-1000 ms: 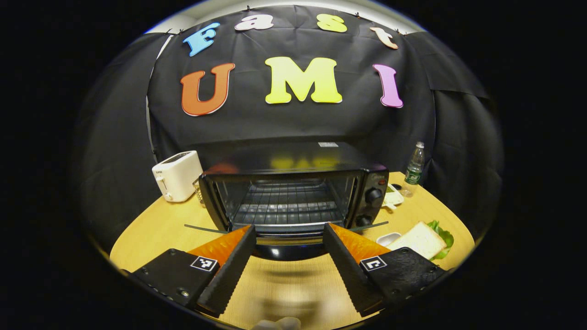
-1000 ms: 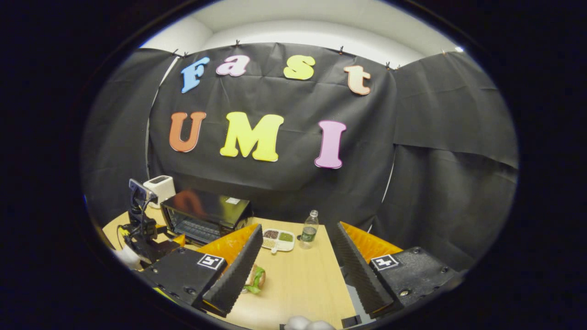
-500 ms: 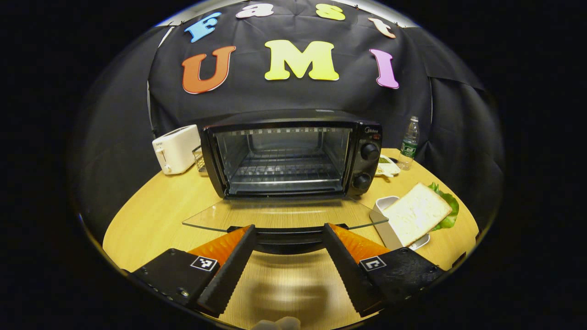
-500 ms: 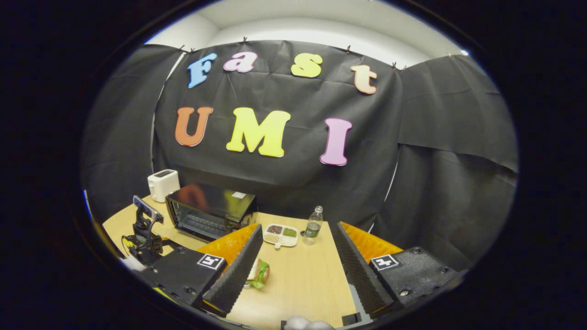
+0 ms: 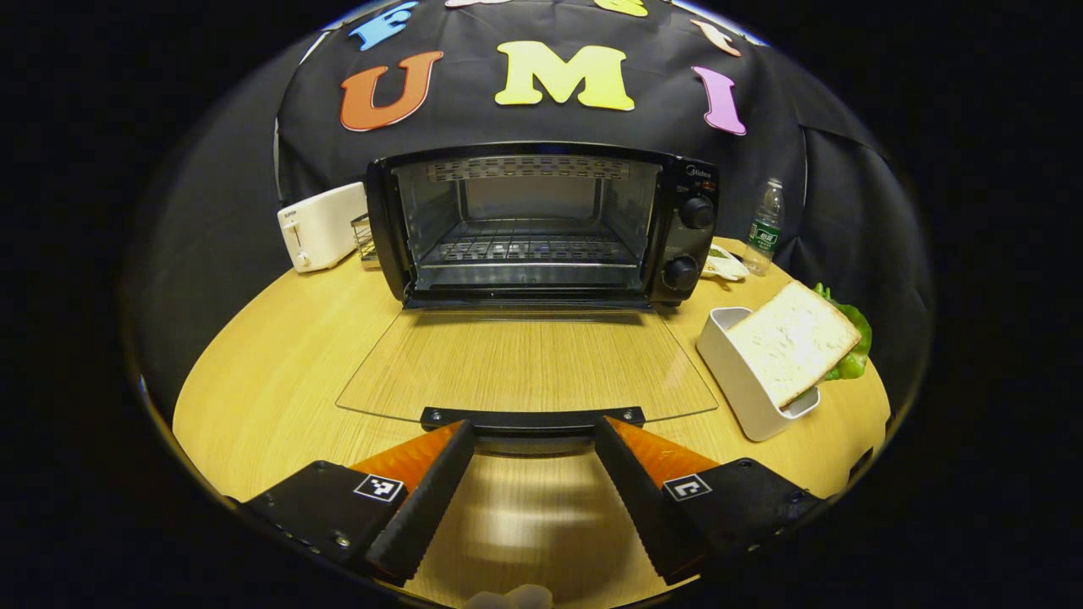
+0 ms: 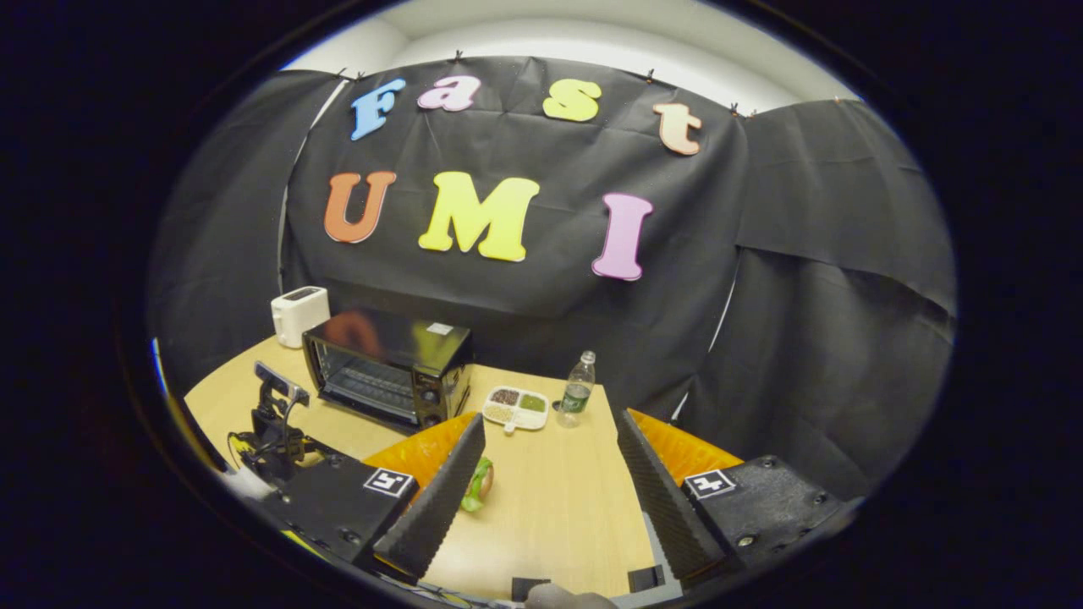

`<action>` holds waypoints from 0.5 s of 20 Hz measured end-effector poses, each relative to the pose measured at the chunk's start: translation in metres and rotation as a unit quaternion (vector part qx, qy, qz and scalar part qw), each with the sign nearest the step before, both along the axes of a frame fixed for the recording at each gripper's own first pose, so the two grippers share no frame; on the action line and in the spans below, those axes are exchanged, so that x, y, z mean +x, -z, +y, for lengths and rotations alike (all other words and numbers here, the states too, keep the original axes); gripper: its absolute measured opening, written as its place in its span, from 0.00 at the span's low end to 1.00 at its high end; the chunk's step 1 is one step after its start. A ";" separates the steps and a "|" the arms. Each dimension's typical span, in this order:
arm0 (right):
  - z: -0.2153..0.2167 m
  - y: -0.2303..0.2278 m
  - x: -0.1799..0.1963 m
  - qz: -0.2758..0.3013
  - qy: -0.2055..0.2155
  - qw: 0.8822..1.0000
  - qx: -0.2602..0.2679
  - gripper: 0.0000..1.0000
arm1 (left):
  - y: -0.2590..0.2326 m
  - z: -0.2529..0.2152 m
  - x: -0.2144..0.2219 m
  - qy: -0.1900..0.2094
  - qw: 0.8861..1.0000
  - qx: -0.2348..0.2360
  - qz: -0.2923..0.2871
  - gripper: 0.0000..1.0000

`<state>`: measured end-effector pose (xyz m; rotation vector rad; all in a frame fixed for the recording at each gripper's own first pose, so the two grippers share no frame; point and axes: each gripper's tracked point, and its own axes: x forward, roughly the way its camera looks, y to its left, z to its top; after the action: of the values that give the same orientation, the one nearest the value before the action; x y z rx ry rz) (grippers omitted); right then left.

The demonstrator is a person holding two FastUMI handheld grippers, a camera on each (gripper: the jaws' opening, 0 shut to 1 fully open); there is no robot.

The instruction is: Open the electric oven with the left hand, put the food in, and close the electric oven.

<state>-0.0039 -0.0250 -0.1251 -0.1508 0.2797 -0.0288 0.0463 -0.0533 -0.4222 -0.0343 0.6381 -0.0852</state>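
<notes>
At the lowered oven door (image 5: 525, 364) my left hand-held gripper (image 5: 529, 436) stands wide beside its handle (image 5: 533, 418); opening looks finished, next the sandwich (image 5: 795, 340) needs fetching.

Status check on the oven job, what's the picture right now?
Left gripper open, at the door handle. Right gripper open, holding nothing. Oven door fully down, rack bare. Sandwich waits in its white holder; path looks clear.
</notes>
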 end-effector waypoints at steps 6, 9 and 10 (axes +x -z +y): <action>-0.008 0.032 0.010 0.020 0.002 0.999 0.027 0.96 | -0.047 0.013 -0.001 -0.001 0.999 0.010 -0.045 0.96; -0.005 0.073 0.016 0.054 -0.005 0.997 0.053 0.95 | -0.091 0.022 -0.008 0.006 0.997 0.007 -0.078 0.96; 0.000 0.088 0.019 0.070 -0.011 0.995 0.066 1.00 | -0.106 0.026 -0.011 0.007 0.996 0.009 -0.091 0.96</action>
<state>0.0154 -0.0255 -0.2136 -0.0250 0.4187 0.0228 0.0351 -0.0273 -0.3157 -0.0046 0.4579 -0.0958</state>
